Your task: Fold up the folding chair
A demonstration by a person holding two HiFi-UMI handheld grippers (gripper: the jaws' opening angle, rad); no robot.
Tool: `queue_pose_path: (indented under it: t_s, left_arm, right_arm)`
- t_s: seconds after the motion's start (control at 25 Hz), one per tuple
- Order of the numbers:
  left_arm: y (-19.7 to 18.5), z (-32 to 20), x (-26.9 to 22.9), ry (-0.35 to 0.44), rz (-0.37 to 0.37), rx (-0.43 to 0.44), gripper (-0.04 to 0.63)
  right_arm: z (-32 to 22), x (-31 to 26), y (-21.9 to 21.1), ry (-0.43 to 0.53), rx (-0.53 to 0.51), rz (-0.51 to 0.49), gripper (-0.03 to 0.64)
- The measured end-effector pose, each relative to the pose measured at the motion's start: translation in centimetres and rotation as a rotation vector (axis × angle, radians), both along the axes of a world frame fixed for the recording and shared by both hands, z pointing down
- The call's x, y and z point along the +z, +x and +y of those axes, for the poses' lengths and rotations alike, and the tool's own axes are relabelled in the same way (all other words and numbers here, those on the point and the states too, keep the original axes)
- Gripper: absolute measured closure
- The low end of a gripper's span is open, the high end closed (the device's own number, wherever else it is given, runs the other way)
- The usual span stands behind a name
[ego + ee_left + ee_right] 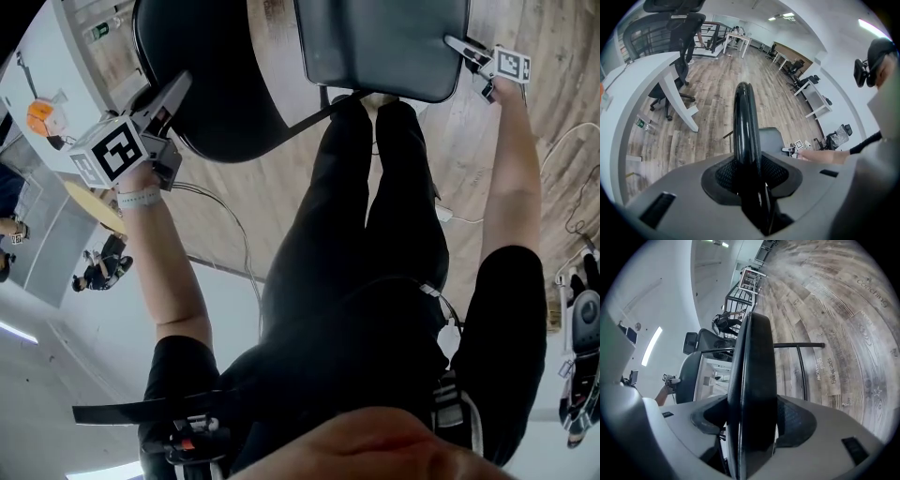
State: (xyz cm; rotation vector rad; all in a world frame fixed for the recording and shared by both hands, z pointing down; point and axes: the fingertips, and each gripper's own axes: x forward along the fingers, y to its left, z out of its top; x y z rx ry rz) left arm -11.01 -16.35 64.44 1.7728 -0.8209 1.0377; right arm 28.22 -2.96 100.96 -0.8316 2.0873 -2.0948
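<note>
Left gripper [178,90]: jaws pinching rim of chair backrest [220,89].
Right gripper [457,44]: jaws clamped on edge of seat [384,42].
Floor [548,112]: wood planks.

Open-plan office: wood-plank floor [717,93], curved white desk [642,75] at 10 o'clock, mesh task chair [644,33] at 11, rows of white desks [815,96] with chairs at 2, ceiling light panels [783,17] at 12.
</note>
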Motion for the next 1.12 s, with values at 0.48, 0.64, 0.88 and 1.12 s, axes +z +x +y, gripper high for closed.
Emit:
queue_pose_path:
  t_s: [0.48,0.64,0.88,1.12]
  left_arm:
    - [1.3,0.1,-2.9,0.02,0.019,0.043,0.494]
    - [1.5,0.0,-4.5,0.028,0.05,0.042,0.497]
    - [-1.1,-0.2,-8.5,0.068,0.05,0.05,0.499]
    - [-4.3,-1.1,-11.0,0.099,0.038,0.043,0.499]
  right_arm:
    - [-0.7,-4.7,-2.0,-0.024,-0.039,-0.044,0.35]
    - [-2.1,-9.8,-4.8,0.059,-0.042,-0.183,0.369]
    - [-2.6,-16.1,-9.2,0.095,-0.049,-0.227,0.412]
    - [-4.3,-21.5,-14.7,0.177,-0.113,-0.253,0.44]
